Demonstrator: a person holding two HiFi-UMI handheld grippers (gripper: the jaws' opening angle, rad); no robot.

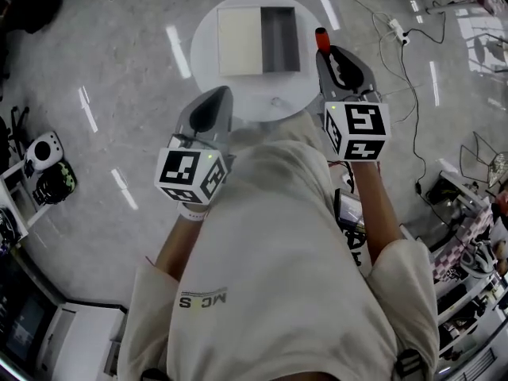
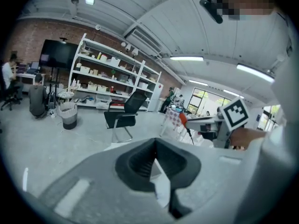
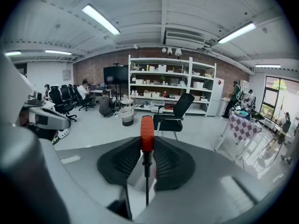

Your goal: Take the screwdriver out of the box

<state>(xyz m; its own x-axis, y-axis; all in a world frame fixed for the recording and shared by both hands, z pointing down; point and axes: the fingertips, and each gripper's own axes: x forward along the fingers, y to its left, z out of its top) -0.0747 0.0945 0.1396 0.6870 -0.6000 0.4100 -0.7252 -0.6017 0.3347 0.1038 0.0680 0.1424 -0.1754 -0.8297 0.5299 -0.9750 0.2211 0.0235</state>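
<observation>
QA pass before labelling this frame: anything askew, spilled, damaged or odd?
Nothing stands out. The red-handled screwdriver sits clamped in the right gripper, handle past the tips. The open cream-and-grey box lies flat on the round white table.

Glossy floor (image 1: 119, 70) — mirroring lamps, smooth white table (image 1: 202, 54), matt grey box (image 1: 279, 38), screwdriver (image 3: 147, 148) with thin metal shaft

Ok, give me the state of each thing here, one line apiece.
box, open, nothing seen inside
screwdriver, out of the box, clamped by its shaft, red handle sticking out past the jaws
right gripper, shut on the screwdriver
left gripper, jaw tips together, nothing held
</observation>
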